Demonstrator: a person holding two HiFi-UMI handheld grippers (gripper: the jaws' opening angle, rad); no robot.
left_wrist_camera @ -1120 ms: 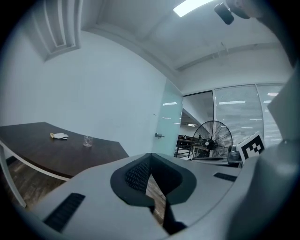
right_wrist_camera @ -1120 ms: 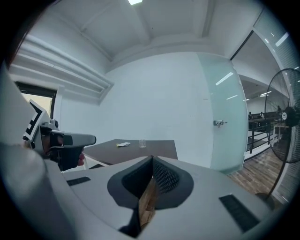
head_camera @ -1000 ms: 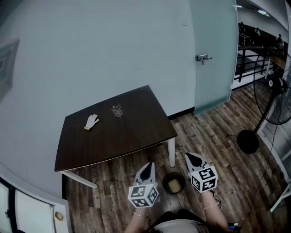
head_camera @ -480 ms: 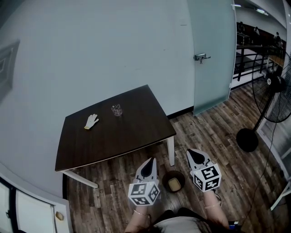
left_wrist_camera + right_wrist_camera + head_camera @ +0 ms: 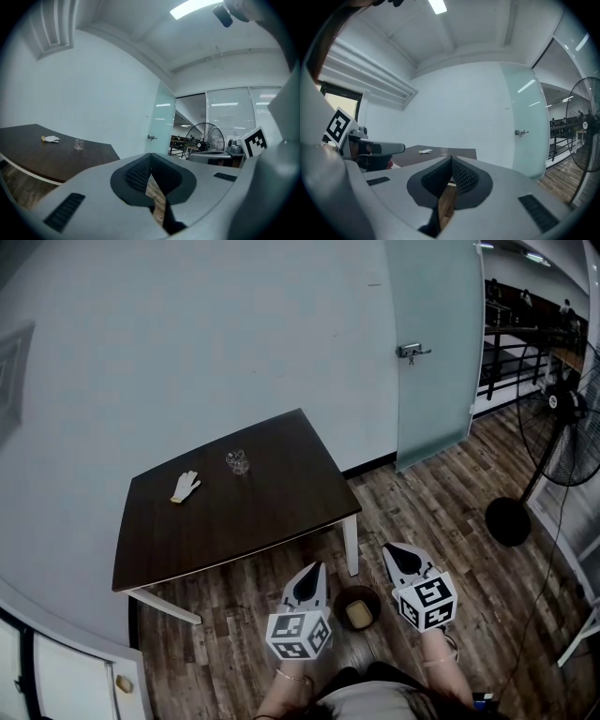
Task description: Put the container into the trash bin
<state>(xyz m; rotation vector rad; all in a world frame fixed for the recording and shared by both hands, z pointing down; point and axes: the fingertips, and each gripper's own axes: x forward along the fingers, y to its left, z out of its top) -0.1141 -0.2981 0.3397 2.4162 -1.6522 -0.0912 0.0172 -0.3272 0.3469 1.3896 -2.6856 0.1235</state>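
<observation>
Left gripper (image 5: 313, 567) and right gripper (image 5: 390, 548) — jaws closed, empty — flank the trash bin (image 5: 343, 600) off the bench's (image 5: 244, 517) corner; the container (image 5: 237, 461) stands near its far edge.

Both are held out in front of the body, side by side but apart, pointing away and pretty much level. The left gripper (image 5: 312, 570) has its jaw tips pressed together with nothing between them. Same deal for the right gripper (image 5: 388, 551): closed and empty.

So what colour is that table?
The table is dark brown on top, with white legs. The head view shows it best.
</observation>
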